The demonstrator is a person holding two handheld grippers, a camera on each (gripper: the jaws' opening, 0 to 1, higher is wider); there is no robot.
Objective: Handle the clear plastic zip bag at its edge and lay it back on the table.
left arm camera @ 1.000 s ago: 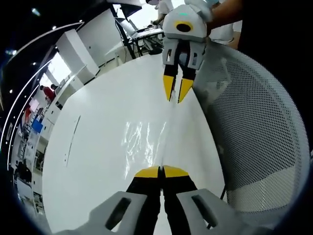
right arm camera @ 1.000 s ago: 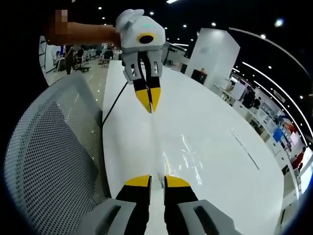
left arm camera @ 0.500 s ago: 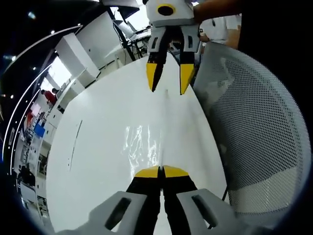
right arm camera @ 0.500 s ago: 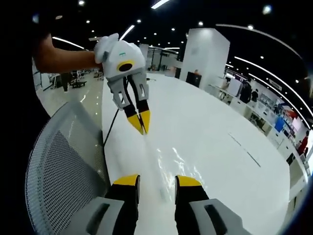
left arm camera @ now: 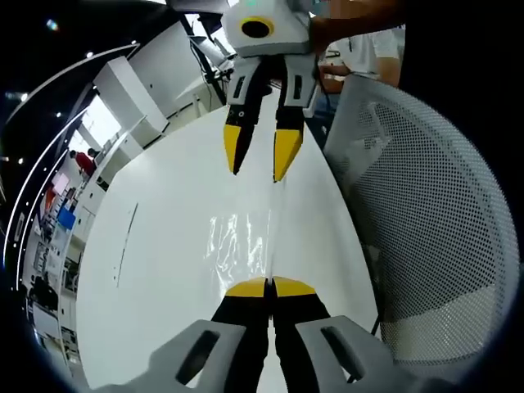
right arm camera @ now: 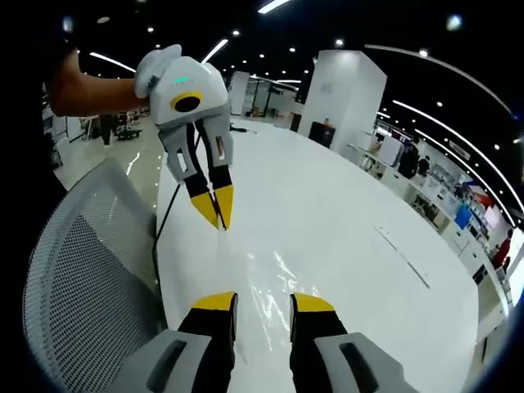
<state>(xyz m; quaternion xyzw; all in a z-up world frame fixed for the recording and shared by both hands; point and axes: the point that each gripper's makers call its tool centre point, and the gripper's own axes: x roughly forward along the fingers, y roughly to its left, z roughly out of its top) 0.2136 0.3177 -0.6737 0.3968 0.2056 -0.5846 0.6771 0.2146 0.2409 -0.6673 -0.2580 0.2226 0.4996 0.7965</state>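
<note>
Left gripper view has my left gripper [left arm camera: 269,287] pinched tight on the near edge of the clear zip bag [left arm camera: 239,242], which lies on the white table [left arm camera: 164,205]. My right gripper [right arm camera: 264,301] hangs agape, empty. Next, I judge, the left must let go.
</note>
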